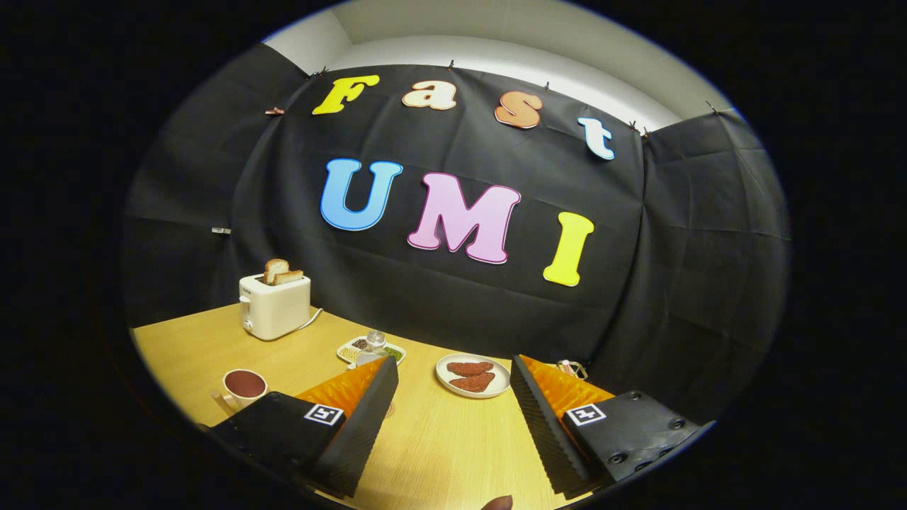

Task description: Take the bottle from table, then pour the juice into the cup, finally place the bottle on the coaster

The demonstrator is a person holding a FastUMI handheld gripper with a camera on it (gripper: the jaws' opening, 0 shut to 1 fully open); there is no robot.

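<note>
**Claw wide open, bottle tucked behind the left finger: which end of the job was this?**

Going left to right. At the left of the frame sat a small white cup [244,387] showing dark red inside. That could've been juice, or just the cup's inside; I couldn't say. Behind it, further up, stood a cream plastic toaster [275,306] with two bread slices poking out.

The gripper [453,365] was spread wide, holding nothing, with bare light wooden table [439,439] between its fingers.

Just past the left fingertip a small clear bottle with a pale cap [374,342] stood upright, right against a white sectioned tray of grains [354,349]. Its lower half was hidden by the finger, so I couldn't tell whether it stood on a coaster or on the table. So the scene fit either a bottle waiting to be picked up or one already set down.

Centre frame, a white round plate with two reddish-brown patties [472,376] lay beyond the gap.

My take: any grab would have needed the claw swung left to centre the bottle, gripping the body below the cap, keeping it upright and clear of the tray.
</note>
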